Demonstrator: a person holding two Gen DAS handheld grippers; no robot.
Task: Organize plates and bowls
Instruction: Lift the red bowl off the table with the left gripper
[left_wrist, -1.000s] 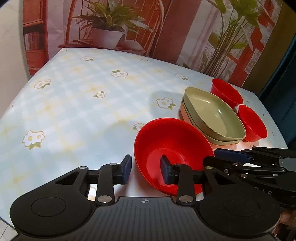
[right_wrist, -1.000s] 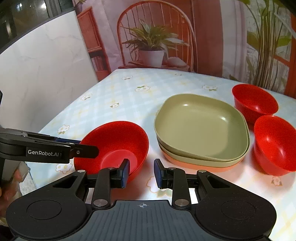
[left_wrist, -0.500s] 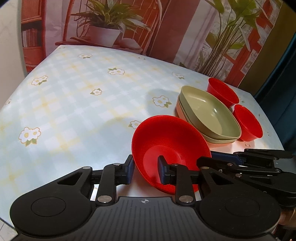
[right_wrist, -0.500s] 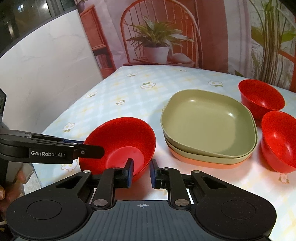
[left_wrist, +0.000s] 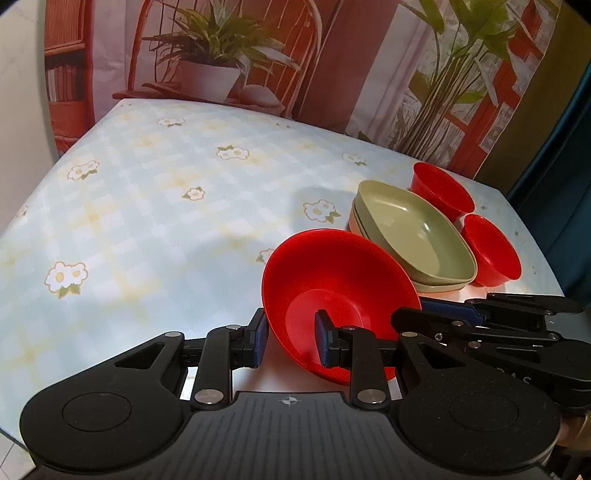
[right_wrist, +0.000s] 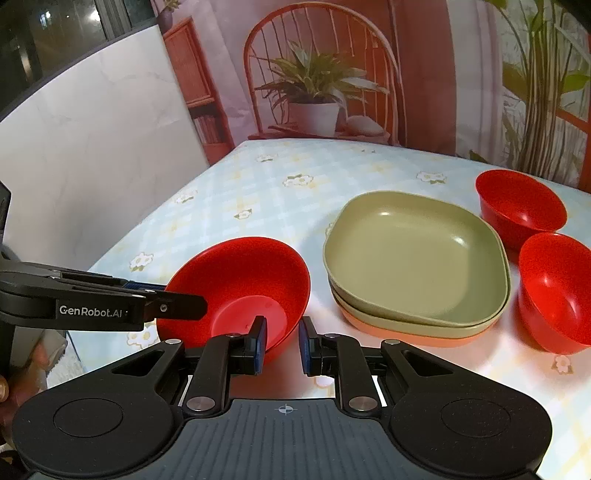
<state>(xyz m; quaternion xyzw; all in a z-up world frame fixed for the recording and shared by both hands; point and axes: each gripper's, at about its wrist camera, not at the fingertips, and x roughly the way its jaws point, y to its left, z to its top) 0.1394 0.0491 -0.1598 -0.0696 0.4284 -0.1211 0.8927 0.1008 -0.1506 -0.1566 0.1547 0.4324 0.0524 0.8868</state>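
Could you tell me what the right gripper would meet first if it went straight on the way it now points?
Most likely the near red bowl itself: the right gripper straddles its rim, so little room is left. Past it lies bare tablecloth; depth is uncertain.

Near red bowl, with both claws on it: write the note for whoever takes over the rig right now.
Left claw: shut on the rim of the near red bowl, one pad inside, one outside.
Right claw: jaws have just been closing with the same bowl's wall between them; it looks gripped.
Plate stack: two green on an orange one, on the table beside that bowl.
Back red bowl and front red bowl: separate, on the stack's other side.
Done: plates stacked. Left: probably nesting the three bowls.
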